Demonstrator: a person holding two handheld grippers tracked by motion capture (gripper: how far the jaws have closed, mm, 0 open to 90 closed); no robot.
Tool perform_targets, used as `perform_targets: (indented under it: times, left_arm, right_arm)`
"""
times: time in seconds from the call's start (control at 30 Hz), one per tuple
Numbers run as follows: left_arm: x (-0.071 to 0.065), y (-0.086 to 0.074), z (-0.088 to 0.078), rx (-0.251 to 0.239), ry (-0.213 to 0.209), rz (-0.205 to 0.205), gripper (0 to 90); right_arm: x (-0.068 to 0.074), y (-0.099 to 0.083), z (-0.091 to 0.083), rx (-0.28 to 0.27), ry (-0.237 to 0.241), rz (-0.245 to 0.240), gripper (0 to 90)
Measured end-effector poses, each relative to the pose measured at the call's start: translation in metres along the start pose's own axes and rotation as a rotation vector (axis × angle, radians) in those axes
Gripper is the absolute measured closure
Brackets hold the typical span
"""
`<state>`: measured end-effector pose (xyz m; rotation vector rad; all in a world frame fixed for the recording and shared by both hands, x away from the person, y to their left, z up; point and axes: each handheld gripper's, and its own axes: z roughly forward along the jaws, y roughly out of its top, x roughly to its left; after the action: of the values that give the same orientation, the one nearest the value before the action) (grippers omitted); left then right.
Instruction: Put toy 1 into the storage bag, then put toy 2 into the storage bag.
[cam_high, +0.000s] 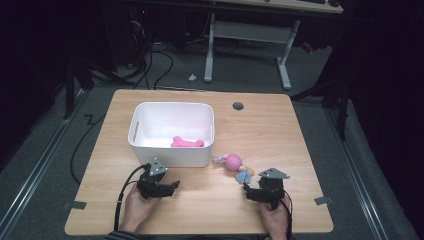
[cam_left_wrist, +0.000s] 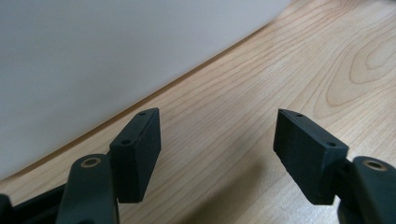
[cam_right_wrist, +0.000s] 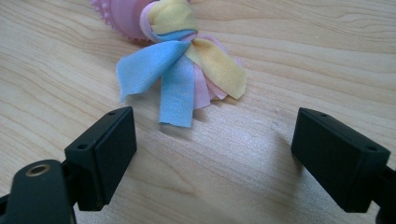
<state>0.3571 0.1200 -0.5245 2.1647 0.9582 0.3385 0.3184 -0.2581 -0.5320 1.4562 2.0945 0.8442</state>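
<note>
A white plastic bin (cam_high: 170, 156) stands on the wooden table (cam_high: 280, 130), with a pink bone-shaped toy (cam_high: 187, 143) lying inside it. Right of the bin lies a pink knobbly ball toy (cam_high: 233, 162) with blue, yellow and pink cloth strips (cam_right_wrist: 187, 74). My left gripper (cam_high: 174, 187) rests low near the bin's front wall (cam_left_wrist: 93, 60), open, nothing between its jaws. My right gripper (cam_high: 247, 192) sits just short of the cloth strips, open and empty, its jaws standing wide on either side of bare wood.
A round cable hole (cam_high: 238, 106) is at the table's back edge. Grey tape tabs (cam_high: 74, 204) mark the front corners. A desk frame (cam_high: 250, 35) and cables stand on the floor beyond the table.
</note>
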Motion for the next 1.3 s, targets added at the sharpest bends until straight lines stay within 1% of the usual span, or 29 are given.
perform_targets:
  times: [0.1,0.17,0.27,0.33,0.43,0.63,0.67,0.7,0.73,0.8,0.9,1.0,1.07,1.13,1.17,1.23,1.3]
  left_arm:
    - [0.000,0.000,0.002,-0.003,0.000,0.001,32.4]
    - [-0.001,0.000,0.002,-0.005,0.007,0.005,32.4]
    - [-0.001,-0.001,0.003,0.004,0.022,0.013,32.2]
    - [0.000,-0.001,0.003,0.013,0.026,0.018,32.1]
    - [0.000,-0.002,0.004,0.014,0.030,0.019,32.1]
    - [-0.001,-0.003,0.006,0.001,0.033,0.027,31.3]
    - [0.000,-0.004,0.006,-0.007,0.031,0.028,30.7]
    - [0.000,-0.006,0.007,-0.025,0.030,0.028,30.2]
    - [0.001,-0.008,0.008,-0.042,0.033,0.025,29.6]
    - [0.000,-0.007,0.008,-0.041,0.046,0.012,29.4]
    - [0.001,-0.007,0.008,-0.041,0.050,0.006,28.1]
    - [0.000,-0.007,0.008,-0.038,0.047,0.009,27.3]
    - [0.000,-0.007,0.008,-0.038,0.047,0.010,26.9]
    - [0.000,-0.007,0.008,-0.038,0.047,0.009,26.8]
    - [0.000,-0.007,0.008,-0.038,0.047,0.009,26.8]
    - [0.000,-0.007,0.008,-0.038,0.047,0.008,26.7]
    - [0.000,-0.007,0.008,-0.038,0.048,0.008,26.6]
  right_arm:
    - [0.000,0.000,0.000,0.000,0.000,-0.001,13.8]
    - [0.000,0.000,0.000,0.000,0.001,-0.003,13.8]
    - [0.000,0.000,0.000,0.000,0.003,-0.004,13.9]
    - [-0.001,0.000,0.000,0.000,0.005,-0.004,13.8]
    - [0.000,0.001,0.000,0.001,0.007,-0.002,13.8]
    - [-0.001,0.001,0.001,0.003,0.013,-0.004,13.1]
    - [-0.001,0.001,0.001,0.003,0.013,-0.006,13.1]
    - [-0.001,0.000,0.000,0.002,0.015,-0.010,13.1]
    - [-0.001,0.000,0.000,0.001,0.019,-0.013,13.2]
    - [-0.002,0.000,0.000,0.001,0.025,-0.016,14.0]
    - [-0.005,0.002,0.000,0.012,0.036,-0.024,15.2]
    - [-0.008,0.005,-0.004,0.052,0.040,-0.021,19.1]
    - [-0.011,0.005,-0.008,0.038,0.049,-0.002,19.4]
    - [-0.013,0.006,-0.014,0.010,0.072,0.021,19.8]
    - [-0.013,0.007,-0.018,-0.006,0.083,0.024,20.1]
    - [-0.011,0.010,-0.025,-0.029,0.098,0.014,20.6]
    - [-0.008,0.014,-0.030,-0.041,0.107,-0.011,21.3]
